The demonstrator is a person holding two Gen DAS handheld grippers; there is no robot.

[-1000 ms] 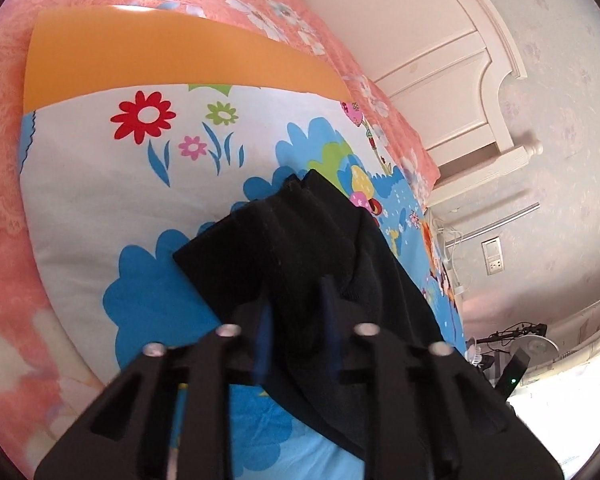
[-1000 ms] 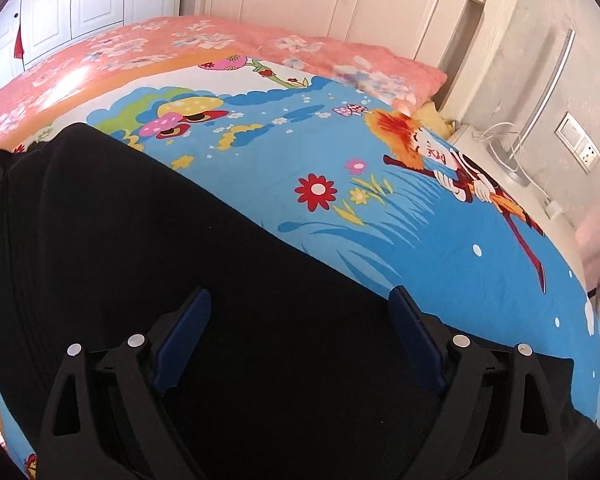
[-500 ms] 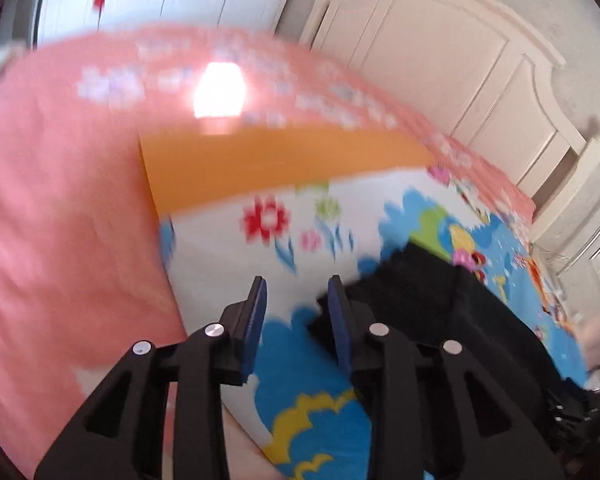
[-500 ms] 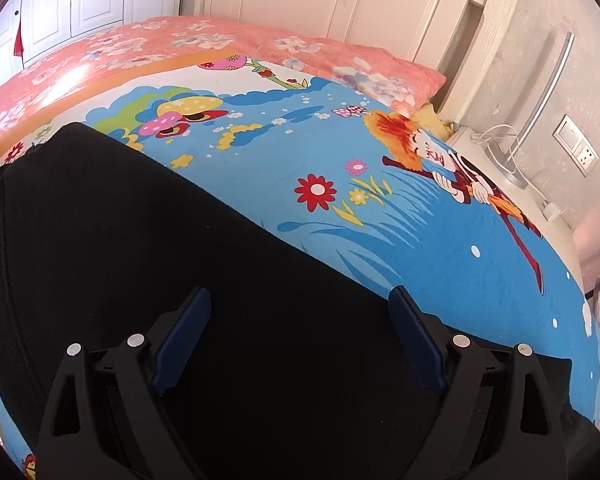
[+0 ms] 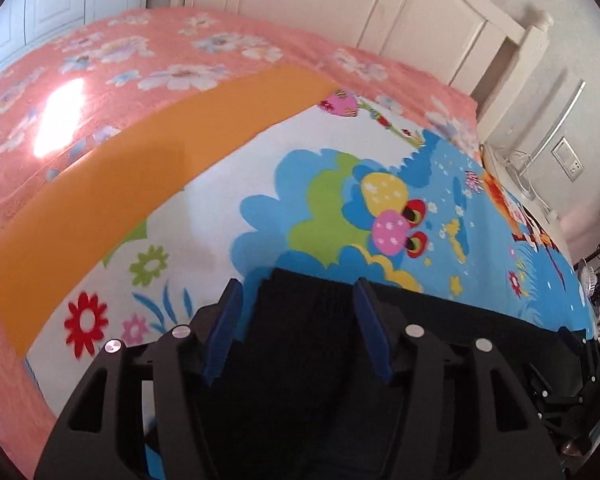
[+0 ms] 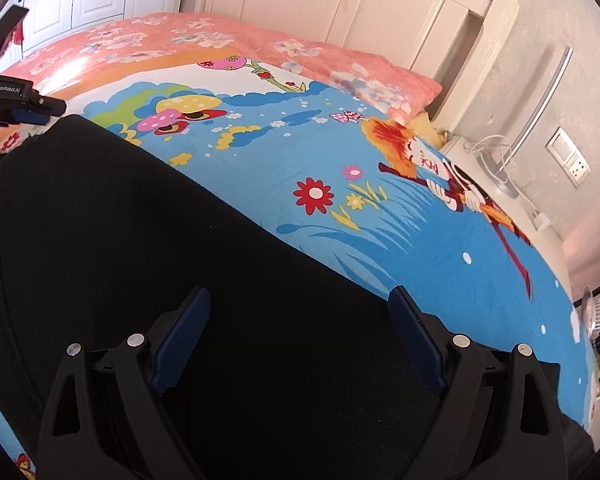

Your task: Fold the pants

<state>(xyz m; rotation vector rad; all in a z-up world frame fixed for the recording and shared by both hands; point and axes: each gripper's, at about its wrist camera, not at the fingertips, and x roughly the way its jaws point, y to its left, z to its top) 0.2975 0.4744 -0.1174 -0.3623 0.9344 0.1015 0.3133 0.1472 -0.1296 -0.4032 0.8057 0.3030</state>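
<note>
Black fabric fills the lower part of both views: the pants point(image 6: 148, 248) lie spread on the cartoon-printed sheet point(image 6: 380, 248) of the bed, their far edge running diagonally across the blue part of the print. In my left wrist view the pants point(image 5: 460, 332) reach toward the right, with a ribbed band of the cloth lying between my fingers. My left gripper point(image 5: 298, 312) sits low over that end with its blue pads point(image 5: 226, 320) parted on either side of the band, not pinching it; I cannot tell whether the pads touch the cloth. My right gripper point(image 6: 298, 320) hovers over the broad middle of the pants with its jaws spread wide and nothing between them but flat fabric below. At the upper left of the right wrist view, the left gripper point(image 6: 40, 114) shows just beside the far corner of the pants. Beyond the sheet, an orange band point(image 5: 112, 184) borders it, and past that lies a pink floral bedspread point(image 5: 160, 60). A cream wooden headboard point(image 6: 360, 12) stands behind the bed, and a wall socket point(image 6: 572, 158) sits on the wall to the right.
</note>
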